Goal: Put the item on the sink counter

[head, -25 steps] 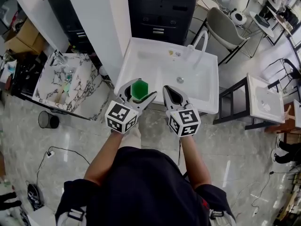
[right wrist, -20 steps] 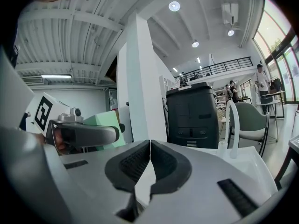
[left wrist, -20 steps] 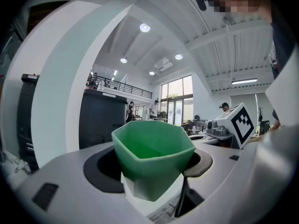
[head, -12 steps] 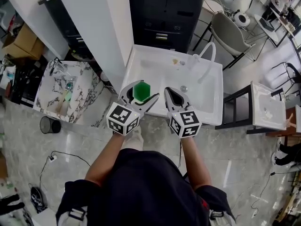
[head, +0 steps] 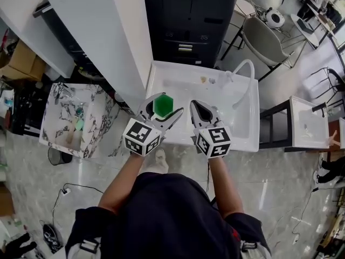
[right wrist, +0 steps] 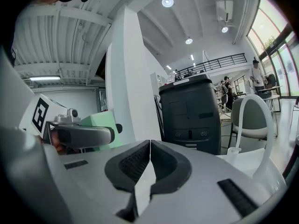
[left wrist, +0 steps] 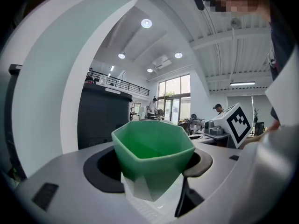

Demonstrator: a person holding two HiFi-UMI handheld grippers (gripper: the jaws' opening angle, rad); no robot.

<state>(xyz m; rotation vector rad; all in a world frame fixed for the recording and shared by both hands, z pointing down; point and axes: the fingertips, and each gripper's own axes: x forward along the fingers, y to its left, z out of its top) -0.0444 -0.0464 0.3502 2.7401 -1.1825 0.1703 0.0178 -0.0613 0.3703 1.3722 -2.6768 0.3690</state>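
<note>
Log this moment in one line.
left hand-held gripper: shut on green cup | right hand-held gripper: shut, empty | sink counter: ahead, cup not placed

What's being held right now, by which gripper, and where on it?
The left gripper holds the green cup, mouth up, with its jaws pressed on opposite side walls below the rim. The right gripper is shut on nothing.

Head view steeply down over sink (head: 183, 93); gripper views level, close behind own jaws, sharing black cabinet (right wrist: 191, 111).

green faceted cup (head: 162, 104), upright, in left claw (head: 164, 108)
</note>
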